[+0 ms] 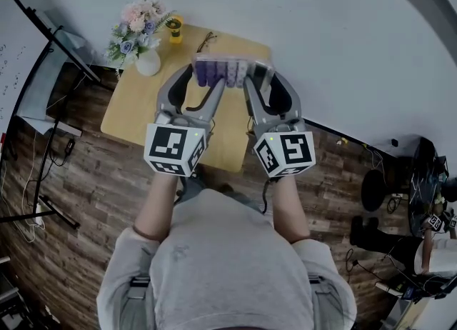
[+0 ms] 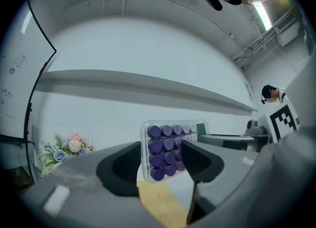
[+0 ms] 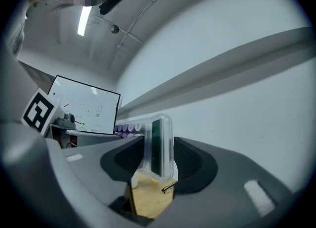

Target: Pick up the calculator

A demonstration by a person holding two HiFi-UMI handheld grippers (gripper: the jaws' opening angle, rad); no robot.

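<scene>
Wood-plank floor [image 1: 86, 186] fills the lower left of the head view. A small pale wooden table [image 1: 132, 111] sits at upper centre against a white wall.

Left gripper [image 1: 205, 77] and right gripper [image 1: 263, 78] reach side by side over the table, and each one is clamped on an end of the calculator [image 1: 230, 71]. The calculator is held in the air, clear of the tabletop. In the head view it sits at upper centre, over the table's far edge.

Calculator: clear, rounded plastic case with round purple keys in rows and a dark green display.
- Left gripper view: the key face [image 2: 170, 150] is at lower centre. The left gripper [image 2: 163, 155] has a pad on each side of the key end.
- Right gripper view: the case [image 3: 158, 145] shows nearly edge-on, display end forward. The right gripper [image 3: 159, 148] has a pad on each side of that end.

Flowers in a white vase [image 1: 139, 32] stand at the table's upper-left corner. Glasses [image 1: 206, 38] lie near the far edge, and they also show under the calculator in the right gripper view [image 3: 169, 188].

Hidden or unclear:
- Jaws cover both ends of the calculator in the head view.
- The right jaw overlaps several keys in the left gripper view.
- Key legends are unreadable.
- A small yellow object [image 1: 174, 27] beside the flowers is too small to identify.
</scene>
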